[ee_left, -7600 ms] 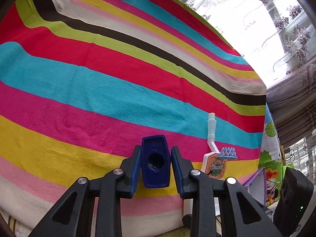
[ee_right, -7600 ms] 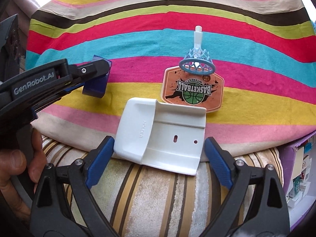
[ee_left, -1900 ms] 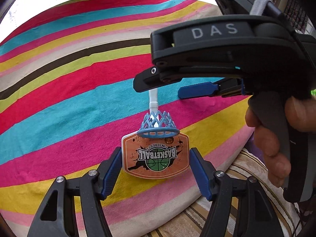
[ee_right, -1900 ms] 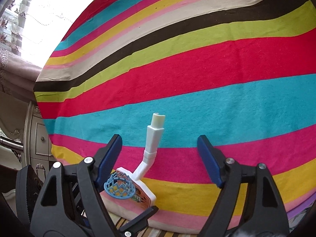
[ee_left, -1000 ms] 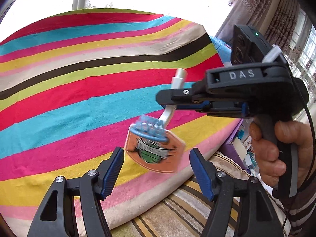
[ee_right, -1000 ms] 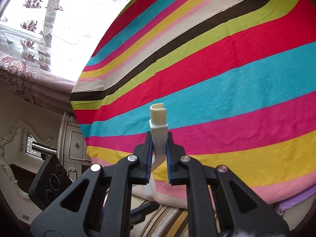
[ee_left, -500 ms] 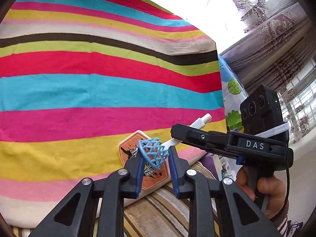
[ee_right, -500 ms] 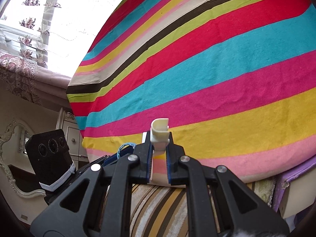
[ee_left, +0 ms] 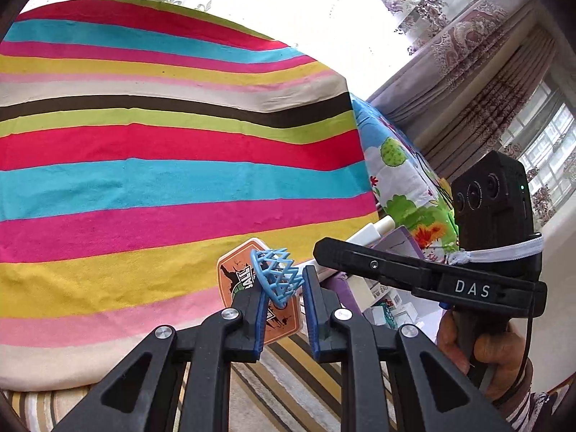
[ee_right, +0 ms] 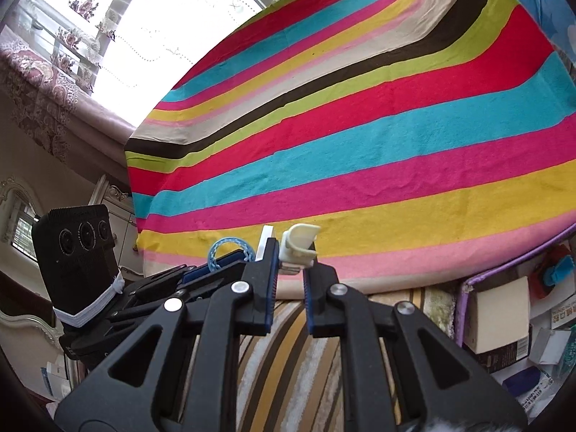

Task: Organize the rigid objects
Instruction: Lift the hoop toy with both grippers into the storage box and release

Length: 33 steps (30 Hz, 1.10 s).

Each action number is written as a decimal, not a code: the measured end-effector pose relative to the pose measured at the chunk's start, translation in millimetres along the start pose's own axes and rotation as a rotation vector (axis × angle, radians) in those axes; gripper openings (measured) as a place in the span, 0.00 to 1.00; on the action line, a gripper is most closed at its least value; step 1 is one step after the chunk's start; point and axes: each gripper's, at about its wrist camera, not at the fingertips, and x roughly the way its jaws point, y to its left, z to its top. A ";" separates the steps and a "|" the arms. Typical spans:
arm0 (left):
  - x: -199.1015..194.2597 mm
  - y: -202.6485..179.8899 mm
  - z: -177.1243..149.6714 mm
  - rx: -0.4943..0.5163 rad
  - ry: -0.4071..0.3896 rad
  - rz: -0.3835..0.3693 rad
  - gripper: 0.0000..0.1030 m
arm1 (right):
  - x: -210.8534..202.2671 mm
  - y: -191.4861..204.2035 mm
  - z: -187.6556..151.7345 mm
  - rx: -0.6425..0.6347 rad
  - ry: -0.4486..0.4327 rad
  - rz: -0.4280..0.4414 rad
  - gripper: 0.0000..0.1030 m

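A toy basketball hoop is held off the striped towel (ee_left: 144, 187) by both grippers. In the left wrist view my left gripper (ee_left: 284, 279) is shut on its blue net (ee_left: 275, 273), in front of the orange backboard (ee_left: 235, 277). The hoop's white pole (ee_left: 374, 228) runs off to the right into my right gripper (ee_left: 318, 248), seen from the side with a hand (ee_left: 478, 345) on its handle. In the right wrist view my right gripper (ee_right: 289, 257) is shut on the white pole (ee_right: 298, 243). The blue ring (ee_right: 225, 248) and my left gripper (ee_right: 216, 270) show just to its left.
The towel's near edge hangs over a brown and yellow striped cover (ee_right: 295, 352). A purple-rimmed box (ee_right: 504, 288) with cartons and small items stands at the right. A floral sheet (ee_left: 396, 165) lies beyond the towel's right end, with curtains and windows behind.
My left gripper has shut on the hoop's net. Both grippers have carried the toy up and back toward the towel's near edge, and the right gripper kept its hold on the pole.
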 end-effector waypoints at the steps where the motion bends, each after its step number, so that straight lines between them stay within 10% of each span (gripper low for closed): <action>1: 0.4 -3.3 -1.3 0.003 0.001 -0.012 0.18 | -5.8 0.3 -3.0 -0.007 -0.007 -0.013 0.15; 23: 63.4 -133.5 -38.2 0.106 0.155 -0.193 0.19 | -145.5 -67.1 -62.0 0.080 -0.138 -0.176 0.16; 33: 112.3 -191.9 -68.9 0.194 0.267 -0.161 0.19 | -184.3 -119.4 -96.9 0.201 -0.153 -0.254 0.19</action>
